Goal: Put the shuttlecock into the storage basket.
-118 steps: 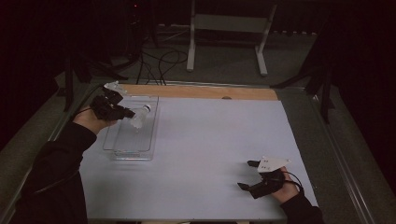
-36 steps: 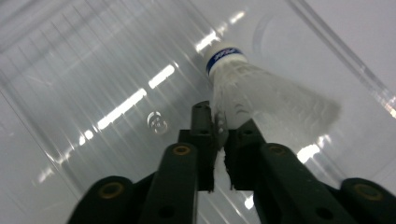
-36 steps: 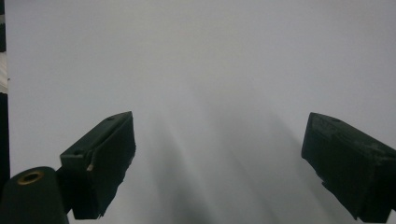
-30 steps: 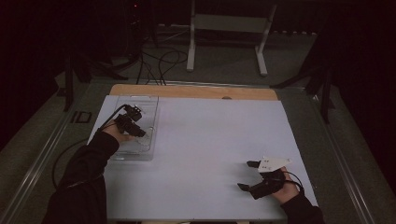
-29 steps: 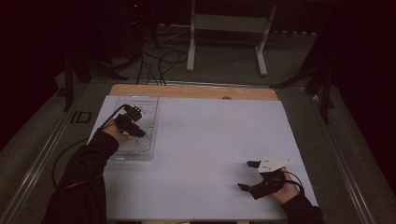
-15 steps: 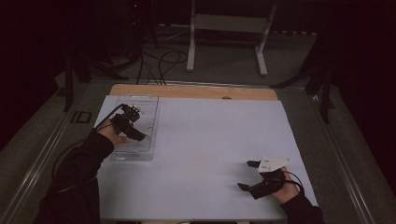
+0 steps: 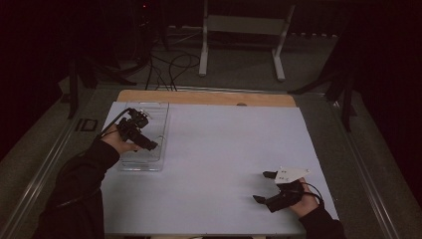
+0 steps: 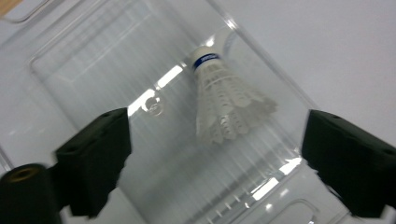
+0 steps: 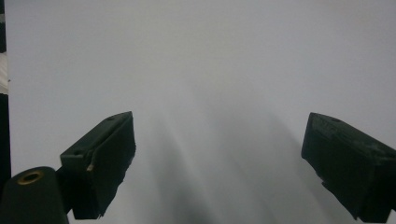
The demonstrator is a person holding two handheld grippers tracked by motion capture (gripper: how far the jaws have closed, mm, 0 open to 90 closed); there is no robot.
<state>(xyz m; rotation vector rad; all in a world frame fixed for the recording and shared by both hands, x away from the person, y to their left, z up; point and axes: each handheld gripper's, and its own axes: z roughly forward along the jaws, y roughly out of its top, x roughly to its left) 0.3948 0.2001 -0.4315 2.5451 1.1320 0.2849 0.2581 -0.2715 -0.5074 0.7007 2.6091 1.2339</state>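
- Clear plastic tray (image 7: 149, 164) at the bench's (image 7: 224, 149) left, high view: left gripper (image 7: 149, 145) hovers over it, right gripper (image 7: 266, 189) parked wide near the front right.
- Left gripper view: jaws have just been opening, now wide, nothing between them; shuttlecock (image 8: 224, 102) lies on its side in the tray. Lift straight out, clear of the walls.
- Right gripper view: wide, empty, bare bench. Keep it parked.

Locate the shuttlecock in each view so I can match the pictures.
High view: hidden behind the left hand-held gripper, which hangs over the clear tray at the table's left.
Left gripper view: shuttlecock upper centre, lying in the tray, cork pointing up, apart from the open jaws.
Right gripper view: not in it.
Shared landmark: the tray.
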